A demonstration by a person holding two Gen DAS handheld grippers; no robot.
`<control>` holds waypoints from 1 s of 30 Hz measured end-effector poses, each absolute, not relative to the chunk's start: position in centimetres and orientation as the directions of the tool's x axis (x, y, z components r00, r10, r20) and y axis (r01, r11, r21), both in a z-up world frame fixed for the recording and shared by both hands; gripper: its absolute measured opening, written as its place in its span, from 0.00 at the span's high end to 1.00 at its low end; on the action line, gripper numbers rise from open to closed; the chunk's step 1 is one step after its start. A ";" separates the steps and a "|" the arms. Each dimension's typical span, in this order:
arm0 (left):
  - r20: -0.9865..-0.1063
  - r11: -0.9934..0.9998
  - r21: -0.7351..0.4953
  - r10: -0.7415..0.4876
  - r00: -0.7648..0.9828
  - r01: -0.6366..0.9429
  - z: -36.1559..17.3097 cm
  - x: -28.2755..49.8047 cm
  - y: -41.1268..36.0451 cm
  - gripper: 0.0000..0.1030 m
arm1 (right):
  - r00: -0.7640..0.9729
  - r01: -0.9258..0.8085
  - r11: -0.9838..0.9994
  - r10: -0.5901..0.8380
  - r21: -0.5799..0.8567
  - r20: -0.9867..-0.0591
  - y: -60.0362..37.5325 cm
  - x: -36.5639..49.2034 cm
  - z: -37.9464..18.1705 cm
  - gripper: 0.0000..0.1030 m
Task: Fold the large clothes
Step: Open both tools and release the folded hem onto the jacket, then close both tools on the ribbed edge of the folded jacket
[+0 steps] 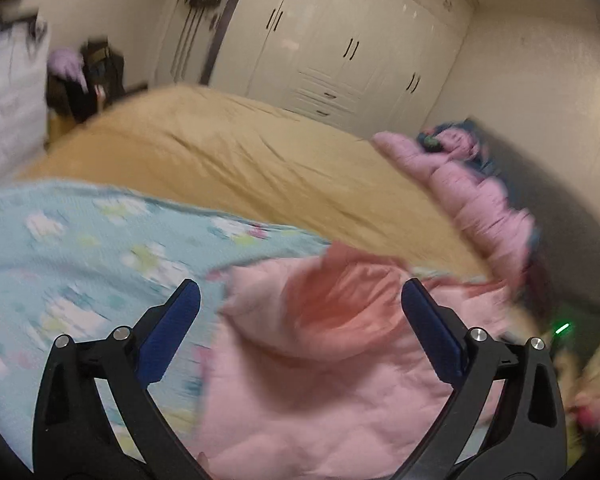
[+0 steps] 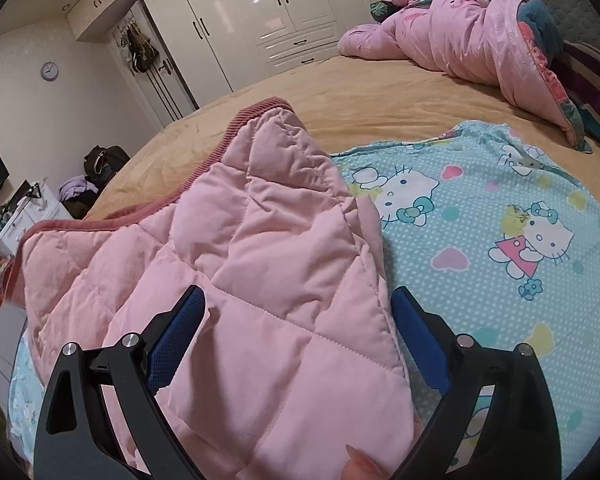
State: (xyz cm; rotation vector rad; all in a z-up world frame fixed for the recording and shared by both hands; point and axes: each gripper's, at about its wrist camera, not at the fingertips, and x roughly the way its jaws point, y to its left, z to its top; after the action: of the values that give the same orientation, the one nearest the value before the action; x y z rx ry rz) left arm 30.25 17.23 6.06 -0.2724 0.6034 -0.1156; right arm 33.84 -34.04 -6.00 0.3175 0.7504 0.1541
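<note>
A pink quilted jacket (image 2: 260,248) with a ribbed darker pink hem lies on a blue Hello Kitty sheet (image 2: 500,240) on the bed. My right gripper (image 2: 298,304) is open, its jaws wide apart on either side of the jacket's folded part, close above it. In the blurred left wrist view the same jacket (image 1: 320,360) lies bunched, with a rumpled fold between the jaws. My left gripper (image 1: 300,300) is open and holds nothing, just above the jacket.
A tan bedspread (image 2: 380,92) covers the bed. A pink duvet (image 2: 460,40) is heaped at its far side, also in the left wrist view (image 1: 480,200). White wardrobes (image 2: 260,12) stand behind. Bags and clutter (image 2: 100,168) lie on the floor at left.
</note>
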 end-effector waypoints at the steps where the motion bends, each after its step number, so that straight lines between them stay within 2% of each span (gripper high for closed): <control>1: -0.558 0.969 -0.248 -0.153 0.816 0.012 5.6 30.3 17.2 0.09 | 0.725 -0.024 0.942 0.247 0.334 -0.644 -34.0 33.8 -6.0 0.09; 9: -0.733 0.989 -0.151 -0.116 0.670 0.006 -3.2 33.9 16.7 0.09 | 0.750 -0.023 0.969 0.179 0.246 -0.637 -33.3 33.8 -4.7 0.09; 12: -0.767 0.988 -0.151 -0.134 0.628 0.026 -5.4 35.8 16.4 0.09 | 0.734 -0.026 0.977 0.161 0.209 -0.660 -32.8 34.7 -5.1 0.09; 15: -0.751 0.986 -0.163 -0.149 0.643 0.038 -5.3 36.5 16.1 0.10 | 0.722 -0.042 0.980 0.166 0.196 -0.671 -32.7 35.7 -5.8 0.11; 16: -0.741 0.989 -0.144 -0.136 0.657 0.042 -5.0 36.4 15.8 0.12 | 0.720 -0.046 0.979 0.172 0.201 -0.672 -32.7 35.9 -6.0 0.17; 17: -0.729 0.992 -0.114 -0.119 0.674 0.051 -4.5 36.3 15.3 0.26 | 0.716 -0.052 0.978 0.179 0.204 -0.674 -32.6 36.2 -6.0 0.26; 18: -0.715 0.995 -0.083 -0.103 0.692 0.062 -4.0 36.1 14.7 0.49 | 0.718 -0.051 0.980 0.171 0.193 -0.675 -32.5 36.2 -6.0 0.30; 19: -0.712 0.997 -0.060 -0.080 0.698 0.053 -3.9 36.0 14.4 0.57 | 0.721 -0.052 0.984 0.154 0.169 -0.676 -32.1 36.2 -5.8 0.39; 20: -0.712 0.998 -0.040 -0.057 0.700 0.041 -3.8 36.0 14.2 0.75 | 0.723 -0.063 0.986 0.152 0.154 -0.674 -31.8 36.0 -5.6 0.50; 21: -0.710 0.998 -0.047 -0.058 0.702 0.035 -3.7 35.8 14.3 0.93 | 0.729 -0.073 0.987 0.150 0.142 -0.668 -31.5 35.7 -5.2 0.55; 23: -0.692 0.997 -0.074 -0.073 0.718 0.030 -3.6 35.7 15.1 0.95 | 0.742 -0.081 0.988 0.150 0.134 -0.654 -31.5 35.1 -4.5 0.68; 25: -0.664 0.995 -0.097 -0.088 0.742 0.031 -3.2 34.9 15.8 0.97 | 0.755 -0.085 0.986 0.158 0.145 -0.636 -31.9 34.5 -3.6 0.73; 28: -0.628 0.992 -0.115 -0.111 0.771 0.049 -2.3 33.7 16.3 0.98 | 0.754 -0.088 0.982 0.177 0.170 -0.633 -32.7 34.1 -2.6 0.74; 30: -0.629 0.992 -0.112 -0.118 0.768 0.061 -2.2 33.5 16.4 0.94 | 0.742 -0.087 0.981 0.181 0.175 -0.646 -32.9 34.5 -2.7 0.73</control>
State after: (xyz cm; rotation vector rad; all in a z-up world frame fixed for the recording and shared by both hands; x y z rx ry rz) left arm 33.52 16.37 -2.15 -0.0870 0.6879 -0.0974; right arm 34.50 -32.86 -2.66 0.1368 0.7208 0.1475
